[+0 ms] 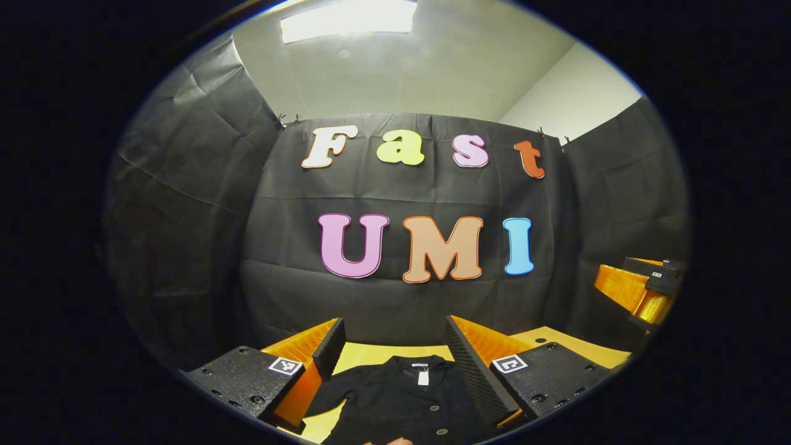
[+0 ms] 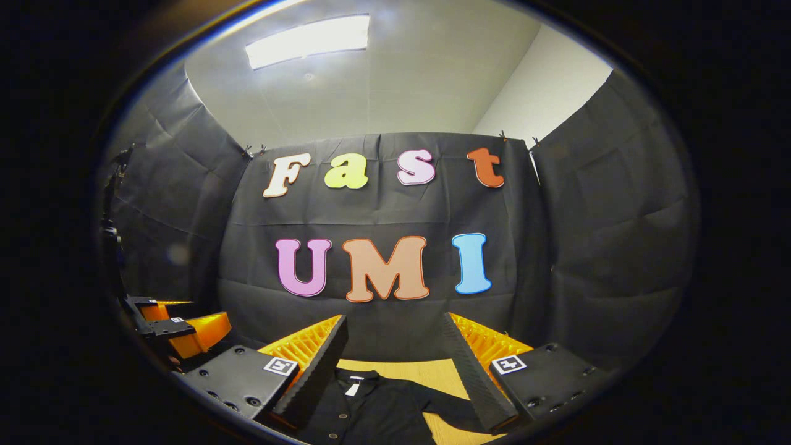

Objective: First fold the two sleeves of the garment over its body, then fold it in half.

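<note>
A black buttoned shirt lay flat on the wooden table. The left gripper and right gripper hovered above it, fingers spread wide, holding nothing.

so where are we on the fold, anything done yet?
Nothing looks folded. The black garment lies flat on the wooden table, collar away, one sleeve spread out sideways. In hand: nothing; the left hand-held gripper and right hand-held gripper hang open above it, touching no cloth. Left: both sleeve folds, then the half fold.
</note>
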Motion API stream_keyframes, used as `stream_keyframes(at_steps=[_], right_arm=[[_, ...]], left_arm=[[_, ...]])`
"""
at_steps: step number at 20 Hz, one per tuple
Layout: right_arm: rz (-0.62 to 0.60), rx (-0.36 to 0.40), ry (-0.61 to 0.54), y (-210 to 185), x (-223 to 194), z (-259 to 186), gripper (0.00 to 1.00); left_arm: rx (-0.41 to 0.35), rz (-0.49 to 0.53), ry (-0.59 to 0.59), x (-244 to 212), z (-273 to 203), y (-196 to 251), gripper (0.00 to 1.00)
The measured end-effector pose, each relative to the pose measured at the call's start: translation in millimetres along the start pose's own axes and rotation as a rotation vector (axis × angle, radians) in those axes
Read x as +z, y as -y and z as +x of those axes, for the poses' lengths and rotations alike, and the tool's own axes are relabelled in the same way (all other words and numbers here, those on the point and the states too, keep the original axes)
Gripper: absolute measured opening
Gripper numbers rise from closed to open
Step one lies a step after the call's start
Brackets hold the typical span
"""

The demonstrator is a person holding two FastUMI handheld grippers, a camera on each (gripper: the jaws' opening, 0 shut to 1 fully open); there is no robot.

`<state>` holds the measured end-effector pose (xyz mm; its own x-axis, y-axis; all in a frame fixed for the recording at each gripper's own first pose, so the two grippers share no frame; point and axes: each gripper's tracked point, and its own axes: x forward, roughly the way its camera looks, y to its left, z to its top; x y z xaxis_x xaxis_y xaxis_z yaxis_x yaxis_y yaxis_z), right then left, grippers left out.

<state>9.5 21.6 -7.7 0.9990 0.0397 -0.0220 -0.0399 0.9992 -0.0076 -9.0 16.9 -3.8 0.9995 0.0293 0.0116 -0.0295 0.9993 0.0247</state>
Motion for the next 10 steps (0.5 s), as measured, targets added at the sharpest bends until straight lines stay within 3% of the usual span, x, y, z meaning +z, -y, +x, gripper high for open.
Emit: stream_keyframes(at_steps=[10], right_arm=[[0.000,0.010,-0.005,-7.4,-5.0,-5.2,0.99]], left_arm=[[0.006,0.017,-0.007,-3.3,-6.2,-8.0,0.95]])
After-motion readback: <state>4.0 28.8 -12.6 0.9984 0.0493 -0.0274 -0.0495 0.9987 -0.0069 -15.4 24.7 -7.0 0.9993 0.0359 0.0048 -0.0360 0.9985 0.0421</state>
